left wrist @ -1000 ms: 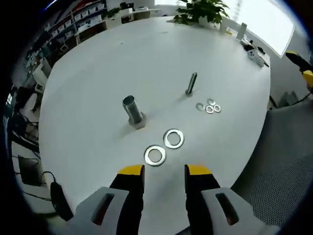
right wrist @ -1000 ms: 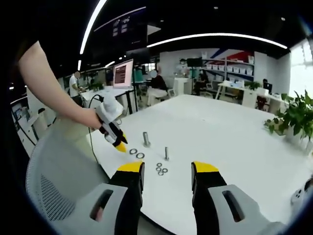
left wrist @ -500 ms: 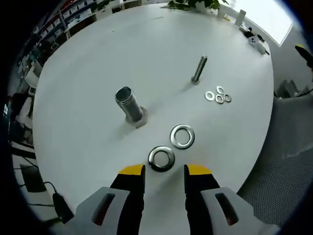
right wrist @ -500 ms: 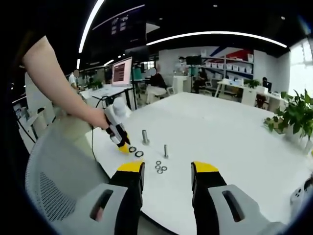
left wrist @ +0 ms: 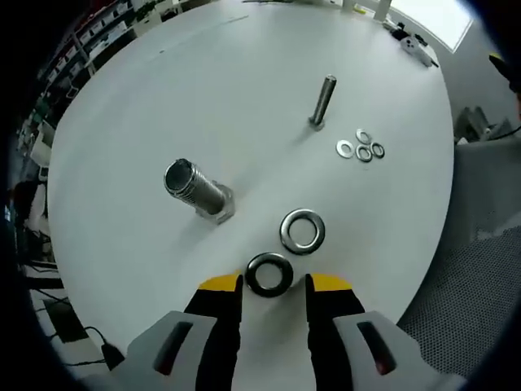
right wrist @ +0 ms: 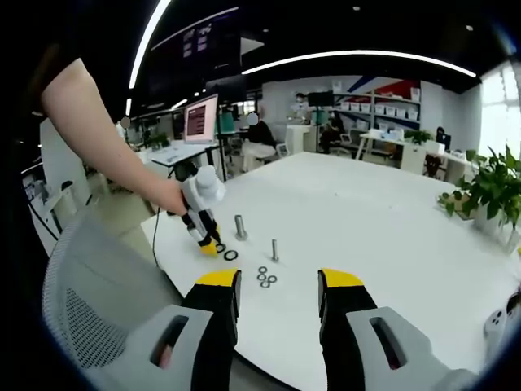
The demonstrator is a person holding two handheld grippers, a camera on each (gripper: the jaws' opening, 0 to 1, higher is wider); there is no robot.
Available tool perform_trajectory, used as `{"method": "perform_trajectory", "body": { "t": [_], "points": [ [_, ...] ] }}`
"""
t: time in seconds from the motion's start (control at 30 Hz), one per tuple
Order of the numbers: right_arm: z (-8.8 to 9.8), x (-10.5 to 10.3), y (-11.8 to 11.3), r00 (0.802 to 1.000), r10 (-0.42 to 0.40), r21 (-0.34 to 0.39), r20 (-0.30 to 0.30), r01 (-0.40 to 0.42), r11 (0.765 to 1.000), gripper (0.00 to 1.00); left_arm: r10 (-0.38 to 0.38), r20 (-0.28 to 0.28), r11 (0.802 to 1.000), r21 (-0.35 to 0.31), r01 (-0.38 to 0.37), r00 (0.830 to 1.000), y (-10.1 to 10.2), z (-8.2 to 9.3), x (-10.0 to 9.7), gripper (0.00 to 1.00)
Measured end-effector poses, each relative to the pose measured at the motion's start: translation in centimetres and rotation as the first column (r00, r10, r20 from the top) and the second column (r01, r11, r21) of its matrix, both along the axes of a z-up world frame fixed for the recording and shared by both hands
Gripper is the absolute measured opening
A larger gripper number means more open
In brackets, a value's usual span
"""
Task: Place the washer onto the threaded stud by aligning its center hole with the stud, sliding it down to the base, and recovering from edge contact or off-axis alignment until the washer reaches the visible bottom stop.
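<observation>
Washer point(left wrist: 269, 274) lies flat on the white counter point(left wrist: 244, 98) between our open left claw point(left wrist: 269, 283) tips, near the thick threaded stud point(left wrist: 195, 189); our right claw point(right wrist: 278, 281) hovers open, empty.

1. A wide white round table point(right wrist: 383, 204) stands in an open office.
2. Curved light strips point(right wrist: 358, 59) cross the dark ceiling.
3. A grey mesh chair point(right wrist: 89, 318) sits at the table's edge.
4. Desks carry a lit monitor point(right wrist: 203, 120).
5. A leafy plant point(right wrist: 488, 191) stands near a bright window point(right wrist: 501, 102).
</observation>
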State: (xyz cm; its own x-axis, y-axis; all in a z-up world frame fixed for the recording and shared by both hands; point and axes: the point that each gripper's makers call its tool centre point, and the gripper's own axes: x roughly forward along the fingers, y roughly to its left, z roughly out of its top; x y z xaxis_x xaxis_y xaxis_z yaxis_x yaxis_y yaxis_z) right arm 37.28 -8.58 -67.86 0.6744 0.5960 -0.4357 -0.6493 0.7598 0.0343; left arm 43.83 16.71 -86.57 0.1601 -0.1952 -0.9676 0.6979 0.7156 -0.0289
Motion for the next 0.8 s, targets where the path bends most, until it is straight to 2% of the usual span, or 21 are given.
{"method": "perform_trajectory", "body": {
  "t": [0.13, 0.2, 0.5, 0.6, 0.8],
  "points": [
    [0.10, 0.05, 0.04, 1.000, -0.001, 0.004, 0.002, 0.001, 1.000, 0.40, -0.049, 0.004, 0.998, 0.049, 0.049, 0.999, 0.40, -0.07, 0.19, 0.24],
    [0.14, 0.07, 0.00, 1.000, -0.003, 0.006, 0.003, 0.003, 1.000, 0.40, -0.050, -0.003, 0.997, 0.053, 0.050, 0.999, 0.21, -0.06, 0.18, 0.24],
    [0.10, 0.12, -0.04, 1.000, -0.007, 0.008, 0.001, 0.007, 1.000, 0.40, -0.057, -0.003, 0.997, 0.052, 0.057, 0.998, 0.33, -0.08, 0.25, 0.24],
    [0.05, 0.15, -0.08, 1.000, -0.009, 0.006, 0.000, 0.009, 1.000, 0.40, -0.028, -0.005, 0.999, 0.035, 0.028, 1.000, 0.44, -0.08, 0.46, 0.24],
    [0.06, 0.18, -0.16, 1.000, -0.013, 0.005, 0.000, 0.013, 1.000, 0.40, -0.045, -0.004, 0.998, 0.037, 0.046, 0.999, -0.44, 0.17, -0.33, 0.28]
  ]
}}
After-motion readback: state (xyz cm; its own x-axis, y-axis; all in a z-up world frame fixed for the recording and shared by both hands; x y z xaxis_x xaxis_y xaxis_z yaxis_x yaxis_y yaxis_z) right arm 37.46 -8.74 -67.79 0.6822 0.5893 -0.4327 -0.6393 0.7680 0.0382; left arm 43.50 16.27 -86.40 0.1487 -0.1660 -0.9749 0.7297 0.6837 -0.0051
